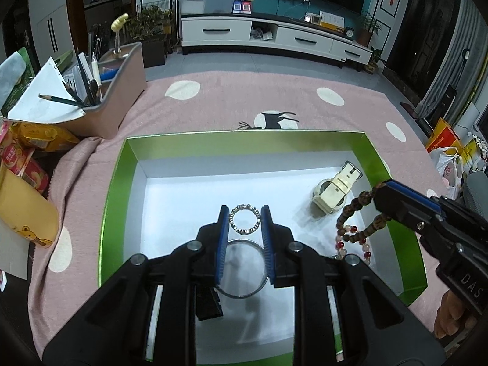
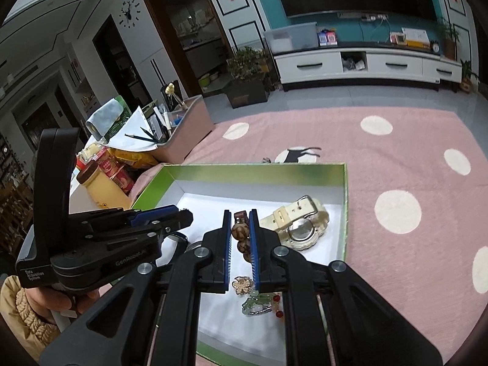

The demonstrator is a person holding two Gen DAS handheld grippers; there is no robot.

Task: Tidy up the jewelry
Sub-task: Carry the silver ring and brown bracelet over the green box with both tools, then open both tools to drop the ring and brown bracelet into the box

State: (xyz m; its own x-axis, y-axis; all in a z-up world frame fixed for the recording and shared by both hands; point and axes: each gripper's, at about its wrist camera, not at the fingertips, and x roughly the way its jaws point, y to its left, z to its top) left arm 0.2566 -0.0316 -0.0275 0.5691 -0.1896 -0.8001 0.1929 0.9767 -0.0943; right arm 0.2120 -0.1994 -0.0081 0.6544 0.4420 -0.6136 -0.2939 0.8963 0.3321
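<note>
Worktop (image 1: 213, 103): covered by a pink cloth with white spots; carries the box and clutter along its left edge.
Green box (image 1: 244, 145): shallow, white floor, holds all the jewelry seen.
Pen caddy (image 1: 122, 97): at the worktop's far-left corner, holding pencils and paper.
Left tongs (image 1: 245, 210): narrow gap, tips flanking the small beaded ring (image 1: 245, 219); whether they pinch it or only straddle it I cannot tell.
Right tongs (image 2: 240, 213): closed on the wooden bead bracelet (image 2: 239, 238), part of the strand hanging between the blades – over the box's right side.
Watch (image 1: 334, 189): cream strap, resting near the box's far-right corner.
Silver bangle (image 1: 244, 270): flat on the box floor, beneath the left tongs.
Red-and-pink bead strand (image 1: 353, 244): along the box's right wall.
Brooches (image 2: 244, 285): gold flower and green piece, near edge.
Handling note: lower the bracelet slowly onto bare floor – clear of the watch – before releasing, lest strands tangle.
</note>
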